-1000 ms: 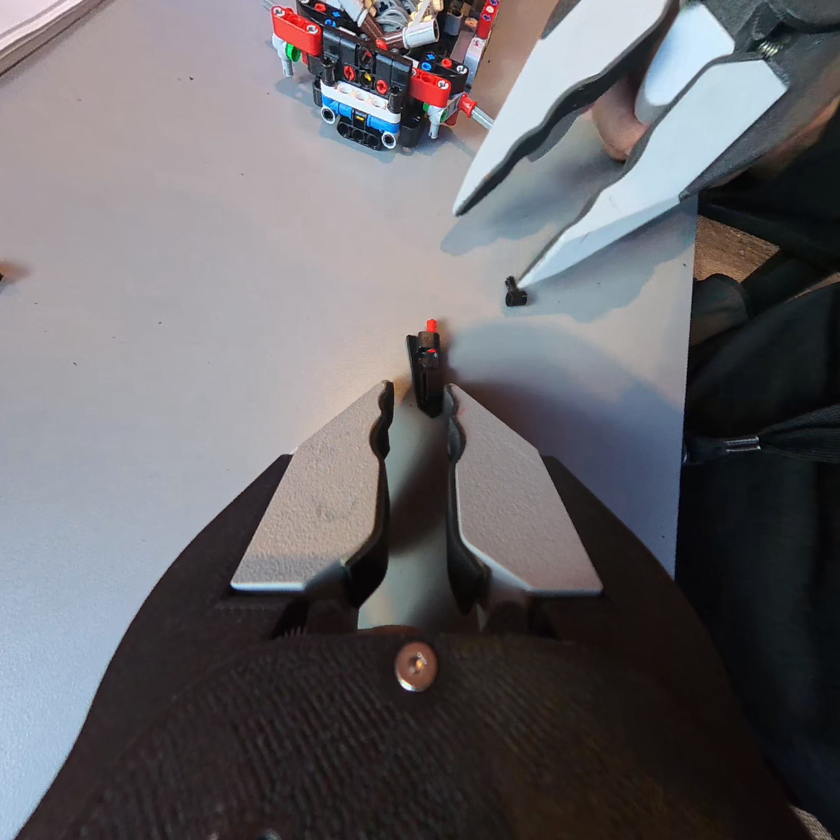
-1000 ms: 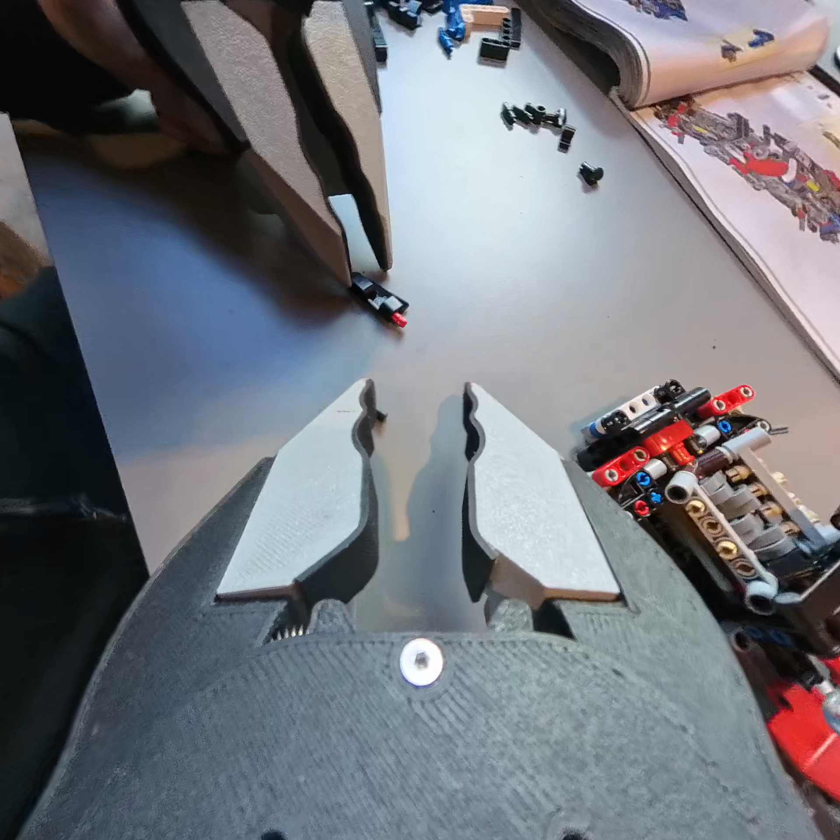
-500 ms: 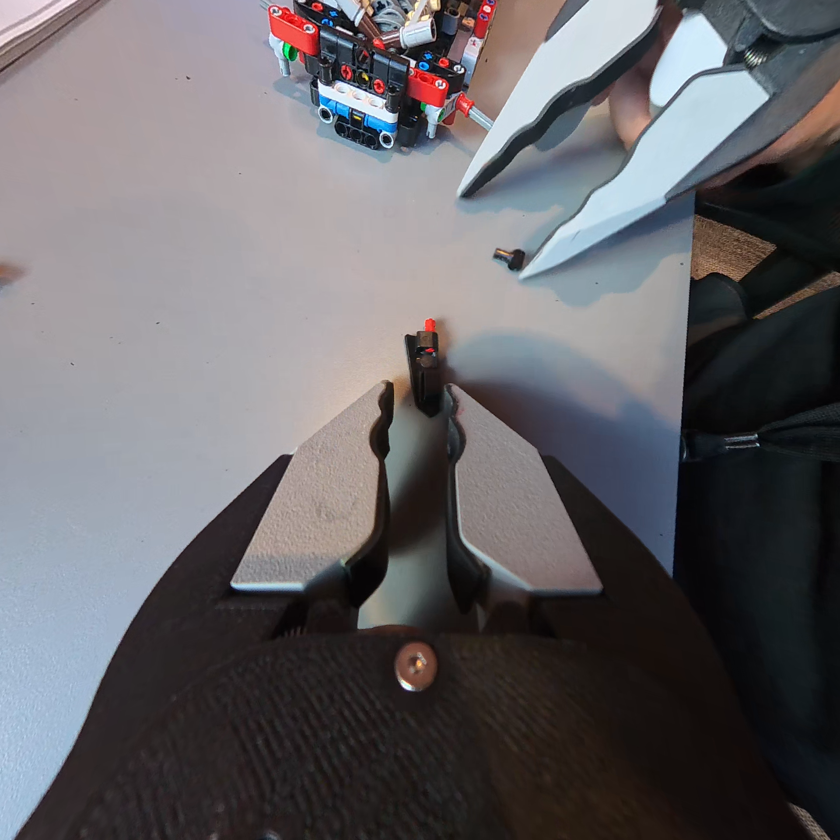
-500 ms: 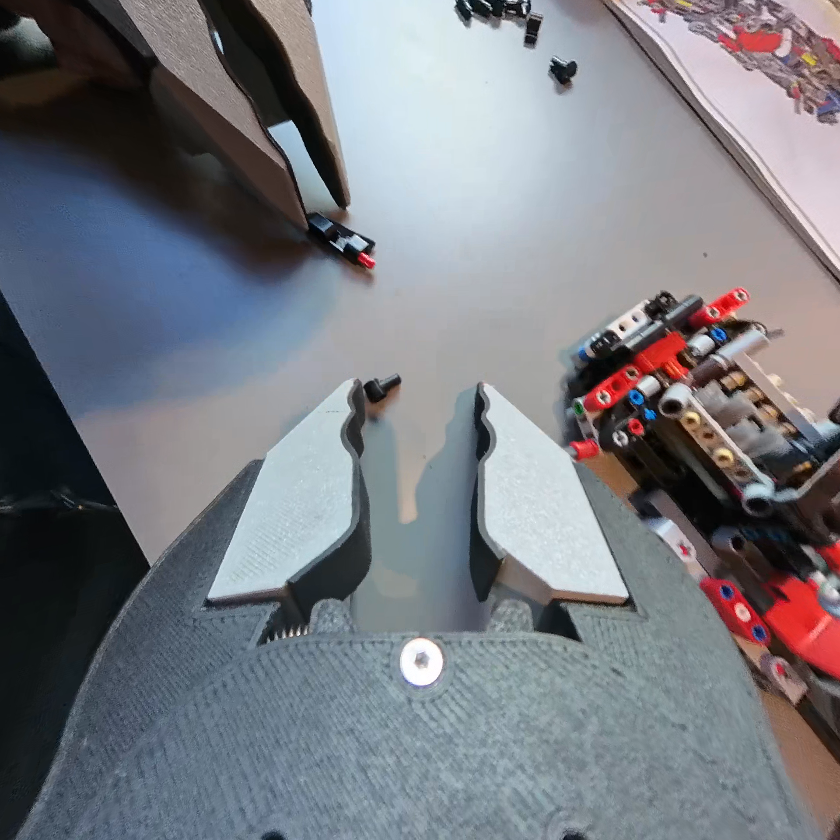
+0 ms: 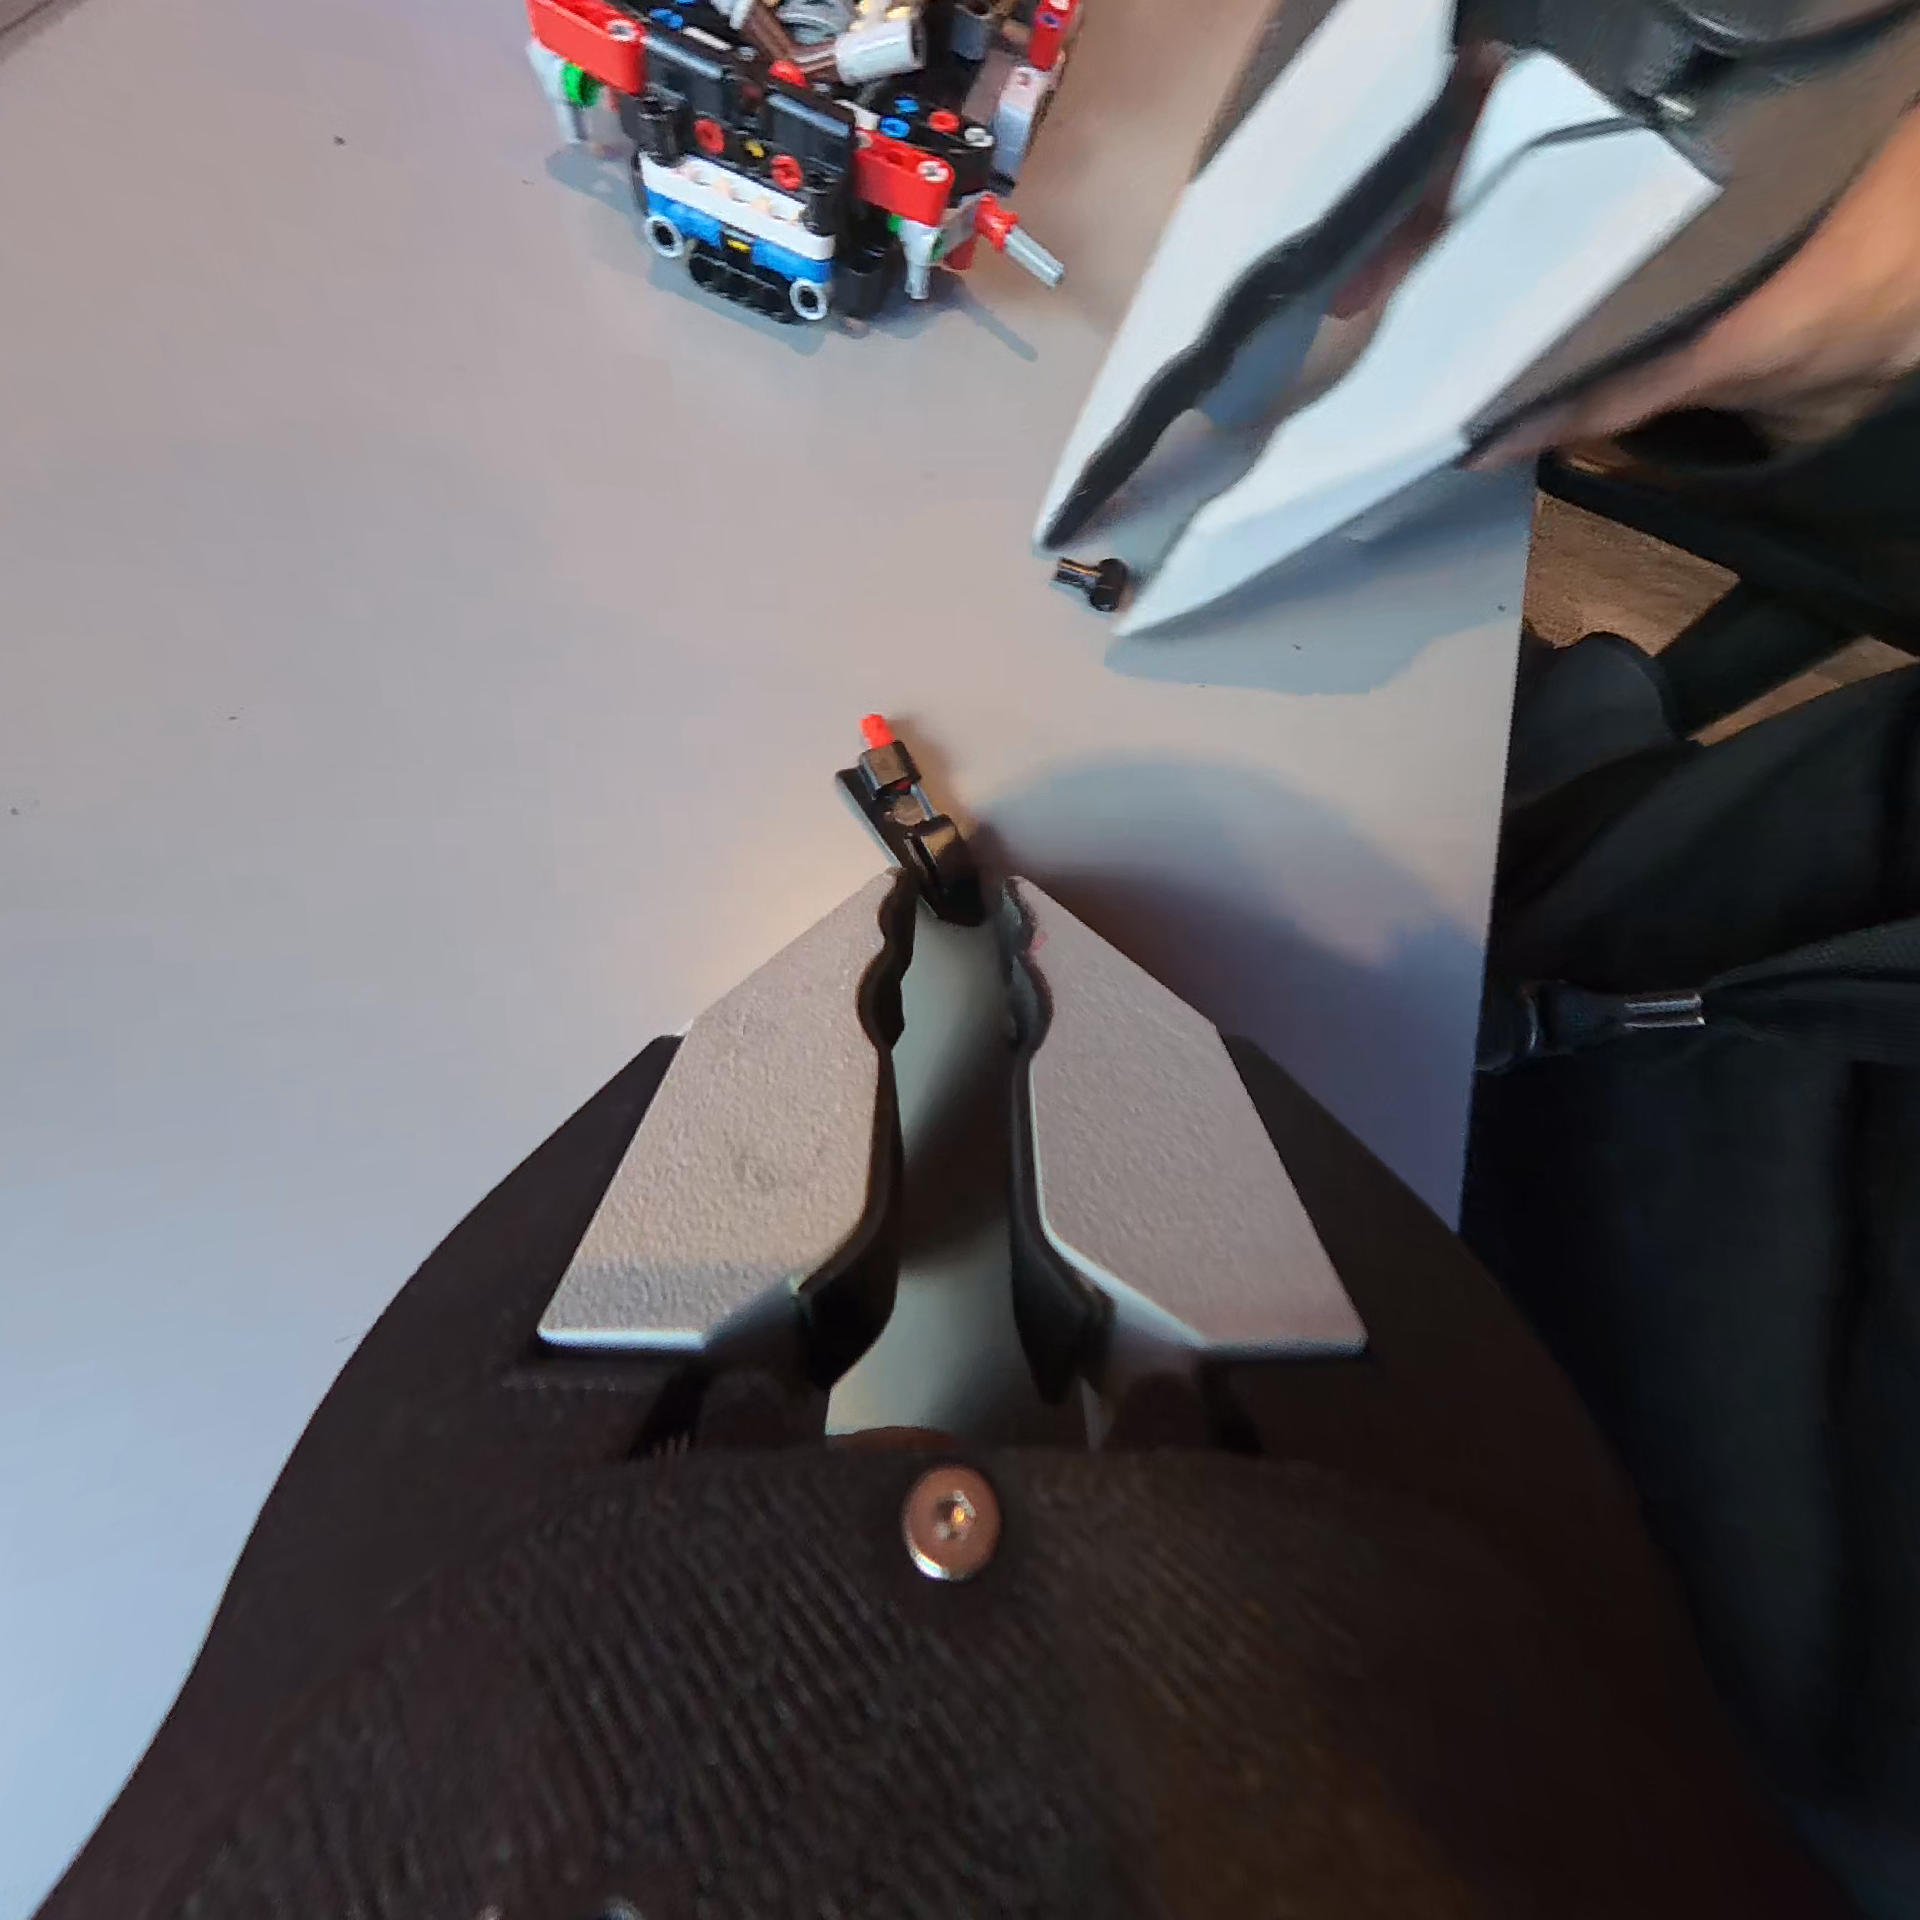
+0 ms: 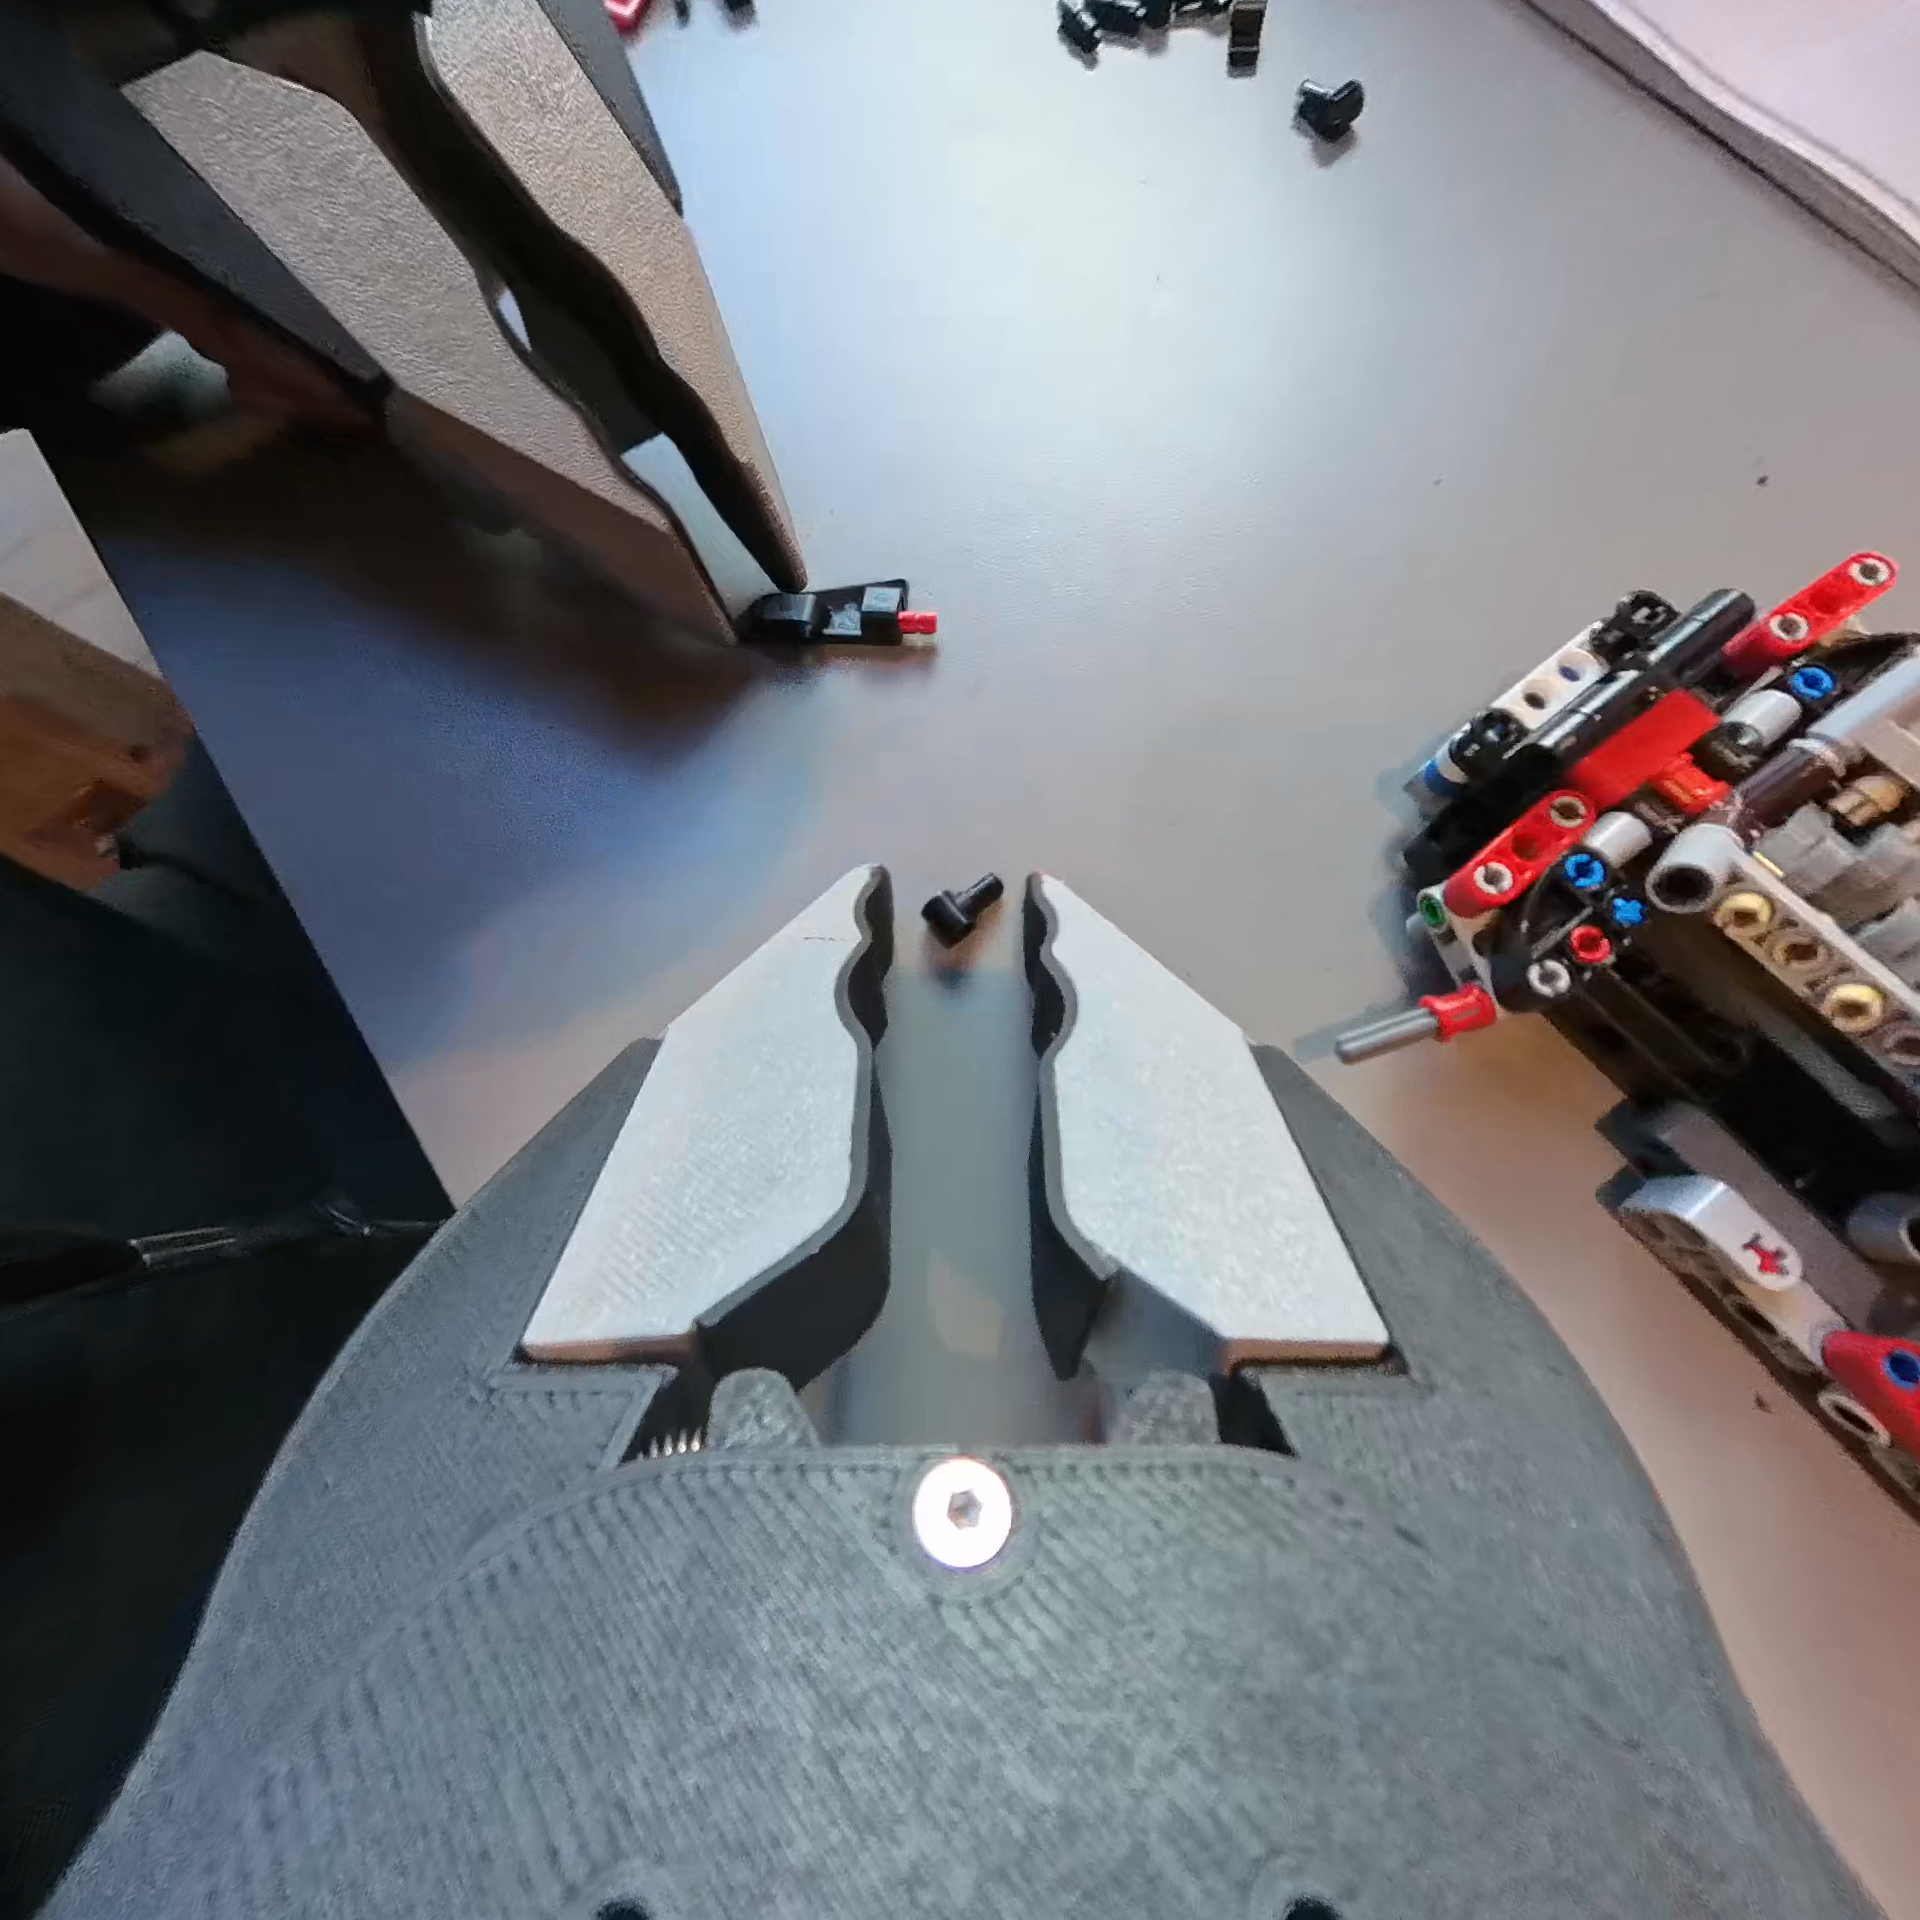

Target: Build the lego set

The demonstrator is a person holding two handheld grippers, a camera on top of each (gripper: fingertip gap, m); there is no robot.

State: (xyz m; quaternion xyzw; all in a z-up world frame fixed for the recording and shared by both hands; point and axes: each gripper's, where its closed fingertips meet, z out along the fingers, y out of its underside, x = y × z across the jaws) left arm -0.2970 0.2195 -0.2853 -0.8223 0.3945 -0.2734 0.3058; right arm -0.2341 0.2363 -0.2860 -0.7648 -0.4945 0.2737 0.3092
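A small black pin (image 6: 961,904) lies on the grey table between the tips of my right gripper (image 6: 956,883), which is open with a narrow gap and does not touch it. It also shows in the left wrist view (image 5: 1089,577), where the right gripper (image 5: 1091,577) hovers over it. A black piece with a red pin (image 5: 902,816) lies flat on the table. My left gripper (image 5: 954,899) is closed on its near end; the same shows in the right wrist view (image 6: 836,615). The half-built model (image 5: 790,166) stands farther back.
The model (image 6: 1662,883) sits close to the right of my right gripper, with a grey axle (image 6: 1392,1034) sticking out toward it. Loose black parts (image 6: 1330,104) and a booklet edge (image 6: 1829,187) lie beyond. The table edge (image 5: 1496,831) and a dark bag (image 5: 1714,1195) are on the right. One gripper's finger ends stand about 7 cm off the other's.
My right gripper has shifted so the black pin now lies between its tips, and its jaws have narrowed. The black piece at my left gripper has turned to lie flat, pointing slightly left.
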